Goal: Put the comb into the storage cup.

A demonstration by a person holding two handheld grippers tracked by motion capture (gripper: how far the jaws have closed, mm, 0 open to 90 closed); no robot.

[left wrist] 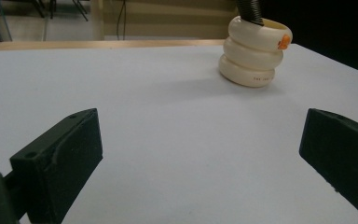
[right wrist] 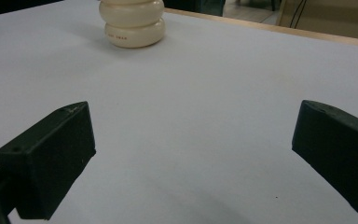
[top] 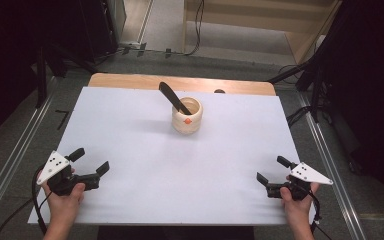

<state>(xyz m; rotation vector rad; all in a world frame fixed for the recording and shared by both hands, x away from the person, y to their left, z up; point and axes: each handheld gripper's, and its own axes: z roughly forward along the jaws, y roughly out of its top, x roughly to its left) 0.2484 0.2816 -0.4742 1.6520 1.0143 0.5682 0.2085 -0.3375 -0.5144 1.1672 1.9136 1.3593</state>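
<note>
A cream ribbed cup [top: 187, 116] with an orange mark stands upright toward the back middle of the white table [top: 145, 165]. A black utensil [top: 174, 98] leans out of it to the back left. The cup [left wrist: 254, 52] is ahead and to the right in the left gripper view, with the ridged black handle [left wrist: 248, 10] rising from it. In the right gripper view the cup [right wrist: 131, 22] is at the top left. My left gripper [top: 91, 162] rests open near the front left, my right gripper [top: 273, 170] open near the front right. Both hold nothing and are far from the cup.
The table's wooden back edge [top: 130, 80] shows beyond the white surface. Dark stands and cables sit on the floor behind and to both sides. Metal rails [top: 10, 165] run along the floor left and right of the table.
</note>
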